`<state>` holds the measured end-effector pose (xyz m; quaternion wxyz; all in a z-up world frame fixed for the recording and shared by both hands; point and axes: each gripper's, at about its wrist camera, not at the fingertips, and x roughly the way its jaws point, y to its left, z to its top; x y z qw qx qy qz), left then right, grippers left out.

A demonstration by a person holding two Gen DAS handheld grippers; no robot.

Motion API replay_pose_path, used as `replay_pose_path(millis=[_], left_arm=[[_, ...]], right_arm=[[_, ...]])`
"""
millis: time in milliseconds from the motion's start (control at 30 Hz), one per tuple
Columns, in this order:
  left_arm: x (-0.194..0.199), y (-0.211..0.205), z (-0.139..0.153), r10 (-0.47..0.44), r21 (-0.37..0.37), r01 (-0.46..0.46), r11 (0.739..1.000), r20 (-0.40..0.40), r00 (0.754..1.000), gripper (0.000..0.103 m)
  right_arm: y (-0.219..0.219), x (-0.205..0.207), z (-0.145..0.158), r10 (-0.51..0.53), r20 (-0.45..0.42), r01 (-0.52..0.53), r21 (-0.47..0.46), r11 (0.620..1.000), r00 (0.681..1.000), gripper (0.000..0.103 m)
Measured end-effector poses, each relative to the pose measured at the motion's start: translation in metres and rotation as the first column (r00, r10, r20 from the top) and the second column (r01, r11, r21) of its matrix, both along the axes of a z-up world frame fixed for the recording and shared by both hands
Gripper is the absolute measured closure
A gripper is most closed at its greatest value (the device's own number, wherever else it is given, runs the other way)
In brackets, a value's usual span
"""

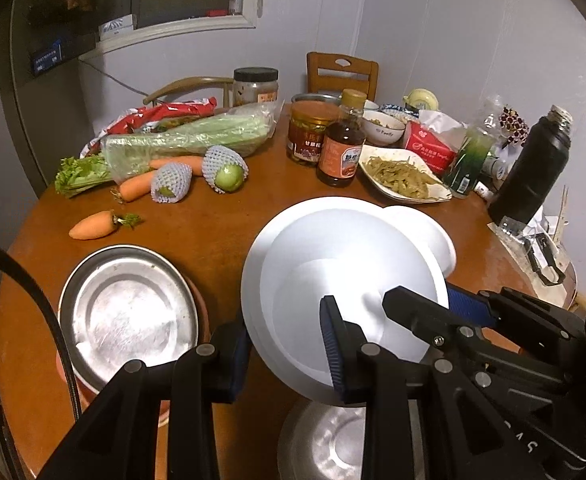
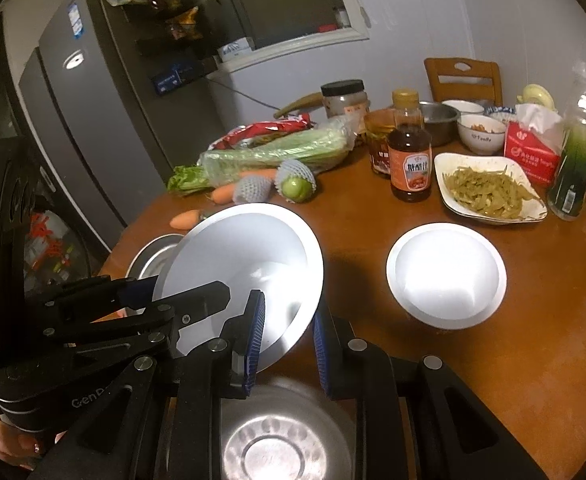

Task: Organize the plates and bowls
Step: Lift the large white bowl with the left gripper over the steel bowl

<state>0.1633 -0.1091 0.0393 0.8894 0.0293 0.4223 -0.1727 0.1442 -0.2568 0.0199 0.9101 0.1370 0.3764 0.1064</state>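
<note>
The white plate (image 1: 333,280) (image 2: 249,264) is held tilted above the table (image 1: 213,220) (image 2: 373,232), over a steel bowl (image 1: 325,440) (image 2: 277,440). Both grippers grasp its near rim: the left gripper (image 1: 285,356) (image 2: 197,300) and the right gripper (image 2: 289,344) (image 1: 417,300) each have a finger on either face of it. A white bowl (image 2: 447,276) (image 1: 425,232) sits just beyond to the right, a steel plate (image 1: 129,312) to the left, carrots (image 1: 93,226) and bottles farther back

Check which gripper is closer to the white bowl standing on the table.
Right. The right gripper sits just left of the white bowl; the left gripper is farther left, beyond the tilted plate.
</note>
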Motion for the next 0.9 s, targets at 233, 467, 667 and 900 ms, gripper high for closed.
replay_pose_path(millis=[233,467,667,900], left_arm=[[-0.030,0.003,0.012,0.003,-0.007,-0.002,1.000,0.032,0.999,0.071],[-0.053,0.004,0.020,-0.004,-0.011,0.004,1.000,0.055,0.998,0.071],[-0.069,0.003,0.017,-0.008,-0.015,0.009,1.000,0.058,0.998,0.071],[-0.084,-0.002,-0.003,-0.015,-0.006,0.015,1.000,0.018,1.000,0.071]], right_arm=[[0.005,-0.028,0.015,0.004,0.040,-0.003,-0.017,1.000,0.999,0.078],[0.009,-0.054,0.024,0.007,0.066,-0.005,-0.034,0.999,0.998,0.078],[0.010,-0.072,0.025,0.008,0.076,-0.005,-0.044,0.999,0.997,0.078],[0.010,-0.091,0.017,0.021,0.058,-0.017,-0.067,0.998,0.998,0.078]])
